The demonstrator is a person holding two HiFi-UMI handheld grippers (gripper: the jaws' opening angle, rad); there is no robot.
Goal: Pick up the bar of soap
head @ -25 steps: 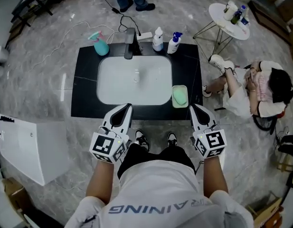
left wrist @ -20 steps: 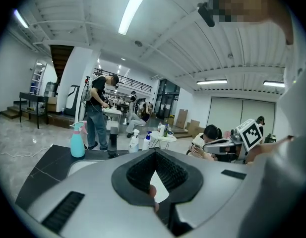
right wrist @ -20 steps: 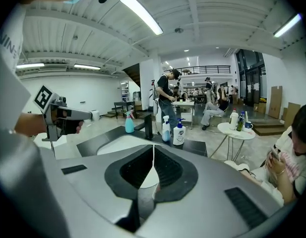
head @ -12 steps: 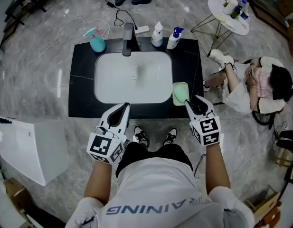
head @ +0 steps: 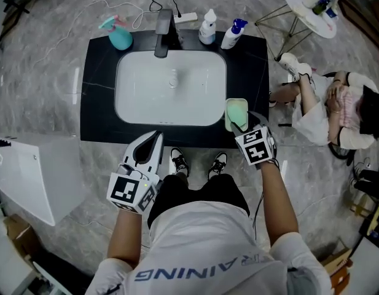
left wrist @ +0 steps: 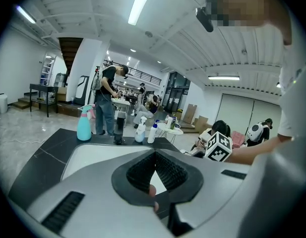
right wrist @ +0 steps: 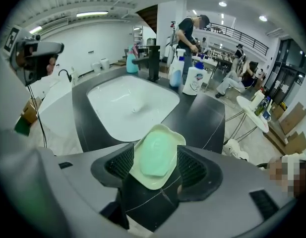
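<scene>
Black marble table (head: 94,112) with a white sink (head: 171,97) is lying below. Pale green oval bar of soap (right wrist: 155,155) is sitting untouched in its pale green dish (right wrist: 153,182). Right claw (right wrist: 156,166) is opening either side of it, not yet gripping. Left claw (left wrist: 153,170) is hanging clenched, empty.

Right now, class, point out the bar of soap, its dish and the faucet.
bar of soap (right wrist: 155,155): right gripper view, middle of its green top.
dish (right wrist: 152,182): right gripper view, bare near rim.
faucet (head: 164,32): head view, middle of its dark spout.
</scene>
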